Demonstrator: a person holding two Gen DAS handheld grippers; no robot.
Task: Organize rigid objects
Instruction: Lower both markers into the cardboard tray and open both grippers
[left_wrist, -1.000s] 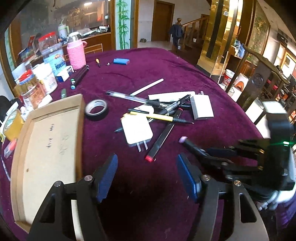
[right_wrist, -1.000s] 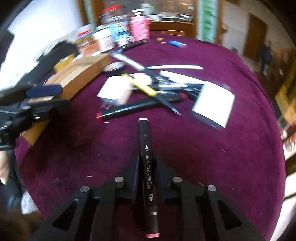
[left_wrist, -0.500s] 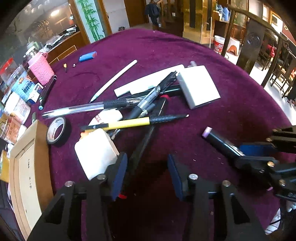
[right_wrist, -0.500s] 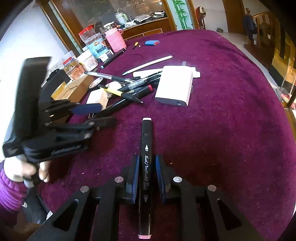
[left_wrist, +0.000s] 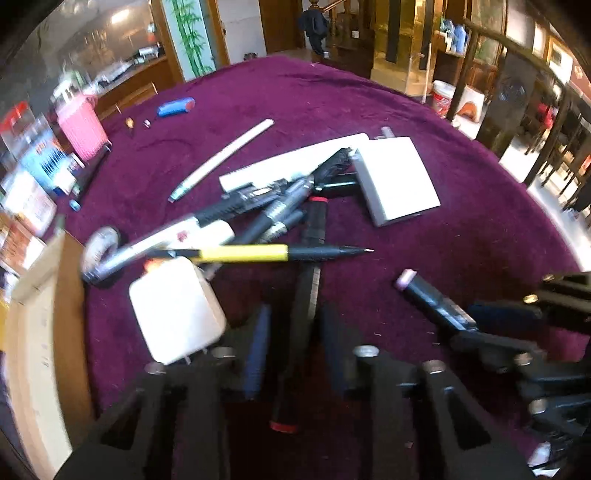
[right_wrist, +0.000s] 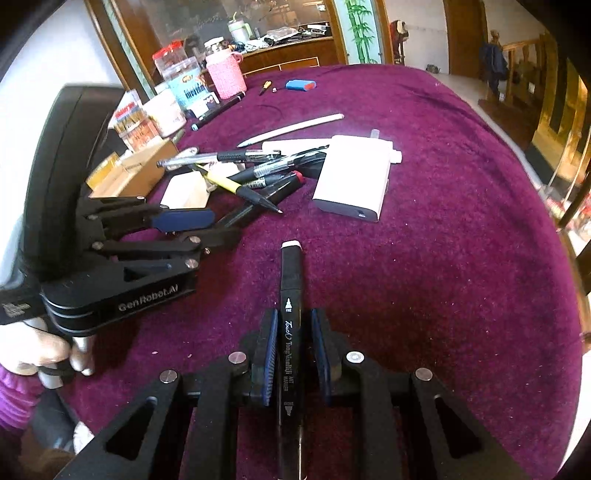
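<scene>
A pile of pens, a yellow pen (left_wrist: 243, 253), a white charger (left_wrist: 173, 306) and a white power bank (left_wrist: 397, 179) lies on the purple tablecloth. My left gripper (left_wrist: 293, 319) is open, its jaws on either side of a black marker with red ends (left_wrist: 308, 291); it also shows in the right wrist view (right_wrist: 192, 225). My right gripper (right_wrist: 291, 325) is shut on a black art marker (right_wrist: 290, 314), held just above the cloth, and shows at the right of the left wrist view, holding that marker (left_wrist: 430, 299).
A cardboard tray (left_wrist: 40, 332) lies at the left. A tape roll (left_wrist: 99, 254) sits by it. Jars, boxes and a pink cup (right_wrist: 225, 74) stand along the far left edge. A blue lighter (right_wrist: 301, 85) and a white stick (right_wrist: 291, 129) lie beyond the pile.
My left gripper has moved forward into the pile and narrowed around the red-ended marker. My right gripper still holds its marker and has barely moved.
</scene>
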